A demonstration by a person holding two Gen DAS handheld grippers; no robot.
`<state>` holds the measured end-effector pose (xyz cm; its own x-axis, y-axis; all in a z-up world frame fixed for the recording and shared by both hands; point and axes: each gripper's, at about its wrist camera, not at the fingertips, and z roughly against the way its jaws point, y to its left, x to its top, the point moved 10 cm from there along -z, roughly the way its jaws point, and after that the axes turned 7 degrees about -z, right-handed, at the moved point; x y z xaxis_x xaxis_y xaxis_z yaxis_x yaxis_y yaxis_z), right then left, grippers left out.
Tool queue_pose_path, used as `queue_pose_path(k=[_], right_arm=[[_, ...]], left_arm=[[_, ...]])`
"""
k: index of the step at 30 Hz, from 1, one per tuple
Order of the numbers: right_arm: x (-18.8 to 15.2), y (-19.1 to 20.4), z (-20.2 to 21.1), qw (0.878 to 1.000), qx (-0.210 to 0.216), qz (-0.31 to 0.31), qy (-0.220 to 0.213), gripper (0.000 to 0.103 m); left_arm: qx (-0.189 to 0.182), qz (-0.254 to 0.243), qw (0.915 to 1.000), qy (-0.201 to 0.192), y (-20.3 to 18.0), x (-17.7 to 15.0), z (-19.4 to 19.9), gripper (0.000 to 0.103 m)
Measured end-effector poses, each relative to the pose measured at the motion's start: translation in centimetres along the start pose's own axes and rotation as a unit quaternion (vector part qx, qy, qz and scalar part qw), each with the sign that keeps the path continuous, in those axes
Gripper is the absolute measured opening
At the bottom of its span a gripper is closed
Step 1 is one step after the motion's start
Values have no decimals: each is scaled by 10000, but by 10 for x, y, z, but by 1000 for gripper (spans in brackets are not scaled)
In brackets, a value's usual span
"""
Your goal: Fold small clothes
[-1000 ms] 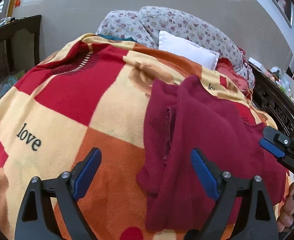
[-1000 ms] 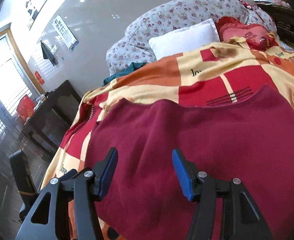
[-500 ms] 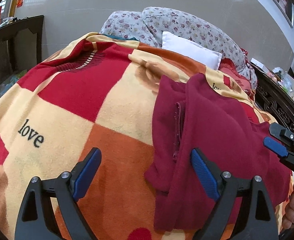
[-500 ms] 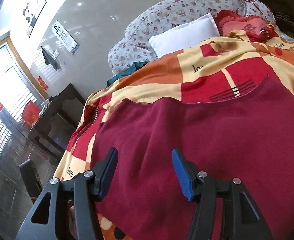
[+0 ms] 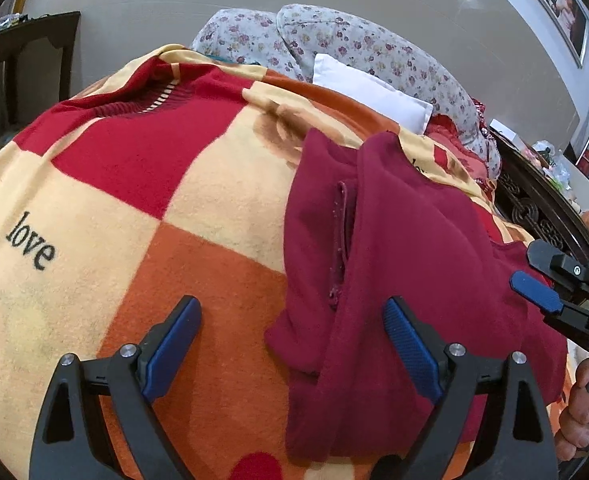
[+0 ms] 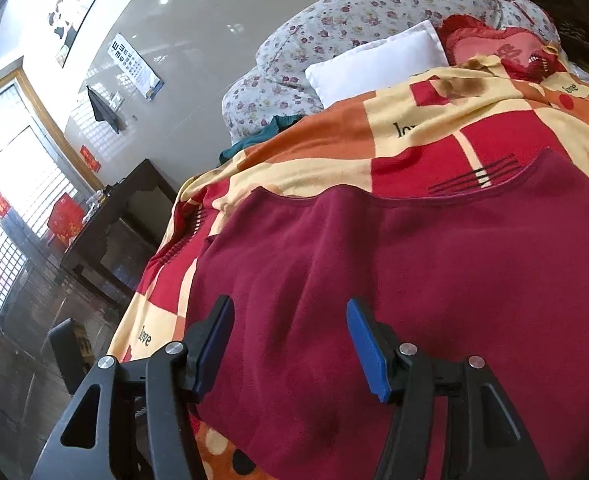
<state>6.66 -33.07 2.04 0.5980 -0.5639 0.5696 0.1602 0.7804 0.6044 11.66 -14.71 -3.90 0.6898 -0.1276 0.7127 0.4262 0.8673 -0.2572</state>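
Left gripper (image 5: 290, 332) hung wide apart over the blanket (image 5: 198, 264), nothing between the pads; its right finger sat over the near left edge of the maroon garment (image 5: 406, 248), left finger over bare orange blanket. Right gripper (image 6: 290, 344) was partly apart with jaws opening, hovering above the garment's (image 6: 374, 280) near portion; fabric showed below the gap, pads not pressing it as far as the fisheye let me tell. In the left view the right gripper (image 5: 538, 292) poked in at the right edge, over the garment's right side, with a hand (image 5: 582, 412) below it at the frame corner.

Garment lay spread flat on the checked red, orange and cream blanket, mostly right of the left gripper, directly ahead of and under the right one. Left side was folded inward, with a seam or placket showing along the fold. Curved far hem ran across a red square.

Farther back: white pillow (image 6: 378, 64), floral bedding (image 6: 334, 32), red heart cushion (image 6: 490, 46). Dark wooden table (image 6: 106, 220) stood beside the bed by the window.
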Motion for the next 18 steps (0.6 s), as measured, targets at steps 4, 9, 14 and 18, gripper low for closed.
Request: queue_pose_path(k=[4,9,14,18], right_arm=[[-1,-2,-3,10000,-18,-63,33,64],[-4,-1,-5,9999,15,-78,70,64],[-6,-2,-9,9998,74,-129,127,64],[-8,-6,-15,9994,128,-240,200,64]], left_arm=[[-37,-75,10000,-38,-4,0,-1,94],[-226,-29,9997,-19,-7,2,-6,96],[-344,59,9994,-14,-8,4,-15,100],[-261,-4,9997,-43,-11,5,-18,101]])
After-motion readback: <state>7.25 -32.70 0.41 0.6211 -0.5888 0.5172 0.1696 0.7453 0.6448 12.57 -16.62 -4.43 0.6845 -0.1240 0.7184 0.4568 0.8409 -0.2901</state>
